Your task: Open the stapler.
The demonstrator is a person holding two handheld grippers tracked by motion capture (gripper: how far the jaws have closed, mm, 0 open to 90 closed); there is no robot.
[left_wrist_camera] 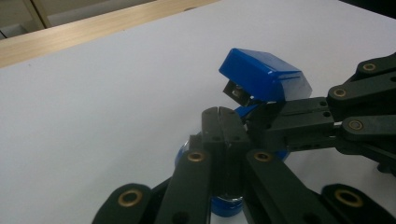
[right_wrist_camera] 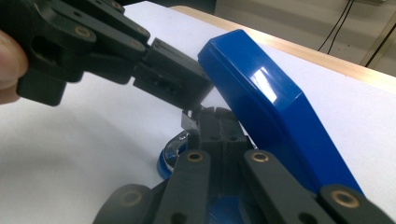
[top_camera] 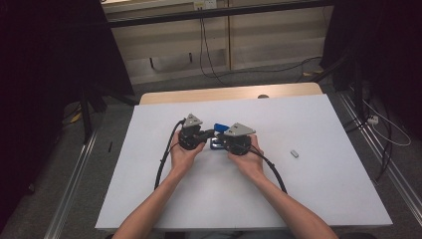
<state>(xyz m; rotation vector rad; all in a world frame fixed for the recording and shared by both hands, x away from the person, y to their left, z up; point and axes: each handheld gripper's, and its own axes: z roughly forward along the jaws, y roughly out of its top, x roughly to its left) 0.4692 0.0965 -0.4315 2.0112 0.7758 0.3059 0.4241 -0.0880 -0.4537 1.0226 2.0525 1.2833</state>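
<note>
Both grippers, left point(top_camera: 205, 135) and right point(top_camera: 219, 141), have their jaws fully closed, meeting mid-table on the blue stapler point(left_wrist_camera: 261, 77), its lid tilted up; a slip could snap it shut or skid it away.

We see our left gripper point(left_wrist_camera: 223, 122) with jaws together, pads meeting over a blue stapler point(left_wrist_camera: 261, 79) base. Stapler lid tilted up, open. Right gripper point(left_wrist_camera: 261, 122) comes in from the right, tips at the stapler's hinge, jaws together. All on the white table point(left_wrist_camera: 93, 93), wooden far edge top left.
</note>
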